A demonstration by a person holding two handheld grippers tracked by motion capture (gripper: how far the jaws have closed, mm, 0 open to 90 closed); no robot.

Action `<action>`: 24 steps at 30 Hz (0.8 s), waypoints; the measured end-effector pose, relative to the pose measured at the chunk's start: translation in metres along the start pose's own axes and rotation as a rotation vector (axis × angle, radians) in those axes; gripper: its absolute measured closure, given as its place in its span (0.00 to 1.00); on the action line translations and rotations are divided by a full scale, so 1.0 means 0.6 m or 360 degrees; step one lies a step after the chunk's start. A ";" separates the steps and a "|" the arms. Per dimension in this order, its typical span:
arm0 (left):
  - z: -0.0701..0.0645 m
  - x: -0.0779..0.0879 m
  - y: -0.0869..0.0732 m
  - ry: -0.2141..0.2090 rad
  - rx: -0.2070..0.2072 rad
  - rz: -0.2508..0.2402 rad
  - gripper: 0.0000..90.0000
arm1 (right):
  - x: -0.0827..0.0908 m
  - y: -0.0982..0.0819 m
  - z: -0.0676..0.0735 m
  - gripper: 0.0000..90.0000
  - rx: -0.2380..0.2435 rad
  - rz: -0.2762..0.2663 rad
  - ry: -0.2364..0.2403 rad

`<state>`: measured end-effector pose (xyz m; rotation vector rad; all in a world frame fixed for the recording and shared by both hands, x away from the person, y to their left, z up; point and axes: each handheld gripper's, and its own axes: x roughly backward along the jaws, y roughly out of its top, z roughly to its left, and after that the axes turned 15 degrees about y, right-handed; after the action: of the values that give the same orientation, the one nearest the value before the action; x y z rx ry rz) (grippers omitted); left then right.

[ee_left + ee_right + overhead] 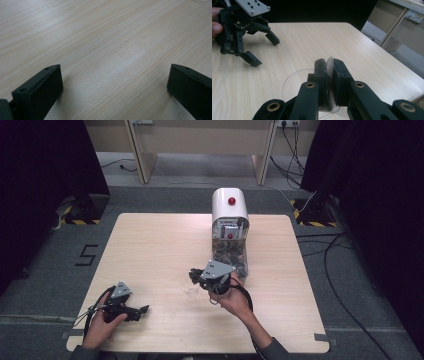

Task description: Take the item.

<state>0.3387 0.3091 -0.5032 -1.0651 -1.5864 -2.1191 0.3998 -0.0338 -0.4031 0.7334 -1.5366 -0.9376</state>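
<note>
I'm pinching the rim of a clear plastic cup (294, 82) in my right gripper (329, 67), holding it just left of the dispenser (230, 227); my left gripper (131, 310) is resting open and empty on the surface (105, 45), well apart

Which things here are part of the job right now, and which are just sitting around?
In the job:
- clear cup, pinched at its rim
- right gripper, shut on the cup
- white dispenser behind it, likely

Standing by:
- left gripper, open, nothing between the jaws
- table
- floor cables
</note>
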 end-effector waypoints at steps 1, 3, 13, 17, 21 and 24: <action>0.000 0.000 0.000 0.0000 0.0000 0.0000 0.00 | -0.002 -0.001 0.002 0.93 -0.0017 0.0003 -0.0003; 0.000 0.000 0.000 0.0000 0.0000 0.0000 0.00 | -0.008 -0.002 0.003 0.93 0.0005 0.0014 0.0008; 0.000 0.000 0.000 0.0000 0.0000 0.0000 0.00 | -0.028 -0.010 0.008 0.92 0.0024 0.0047 0.0050; 0.000 0.000 0.000 0.0000 0.0000 0.0000 0.00 | -0.034 -0.014 0.010 0.92 0.0007 0.0070 0.0058; 0.000 0.000 0.000 0.0000 0.0000 0.0000 0.00 | -0.037 -0.017 0.006 0.91 0.0016 0.0077 0.0057; 0.000 0.000 0.000 0.0000 0.0000 0.0000 0.00 | -0.037 -0.018 0.006 0.90 0.0002 0.0075 0.0058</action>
<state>0.3387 0.3091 -0.5032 -1.0651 -1.5866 -2.1190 0.3994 -0.0192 -0.4236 0.7085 -1.5167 -0.8837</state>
